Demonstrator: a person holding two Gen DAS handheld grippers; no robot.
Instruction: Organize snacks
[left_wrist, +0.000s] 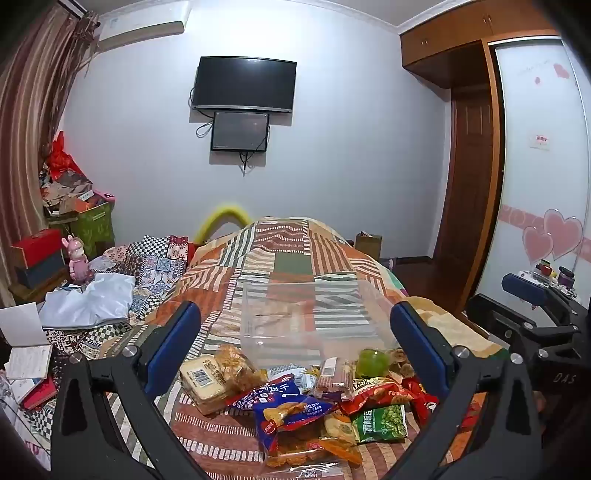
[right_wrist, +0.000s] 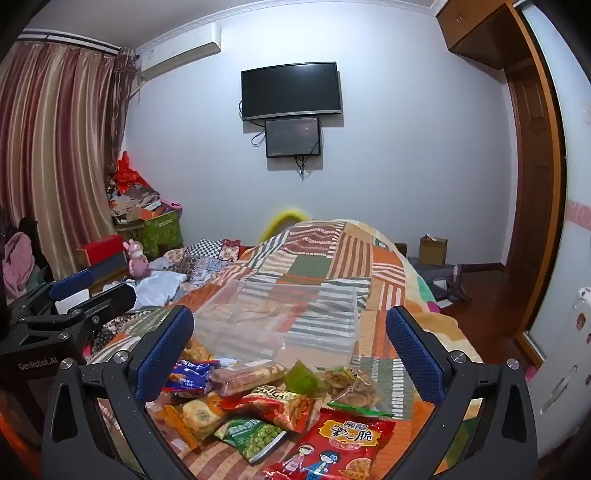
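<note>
Left wrist: left gripper (left_wrist: 293, 328) jaws wide, empty, above snack pile (left_wrist: 306, 402); right gripper (right_wrist: 290, 334) likewise. Pre-pick; next, grasp packet for clear bin (left_wrist: 306, 314).

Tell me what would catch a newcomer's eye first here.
A heap of bright snack packets on the patchwork bedspread, nearest a big red packet. Just beyond lies a clear plastic bin, apparently empty. Both tongs, left and right, hover open over the heap.

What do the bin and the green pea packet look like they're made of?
Bin: clear, rigid-looking plastic, glossy; the quilt's stripes show through its walls. Pea packet: thin printed plastic film, probably; shiny, crinkled, with a sealed edge.
</note>
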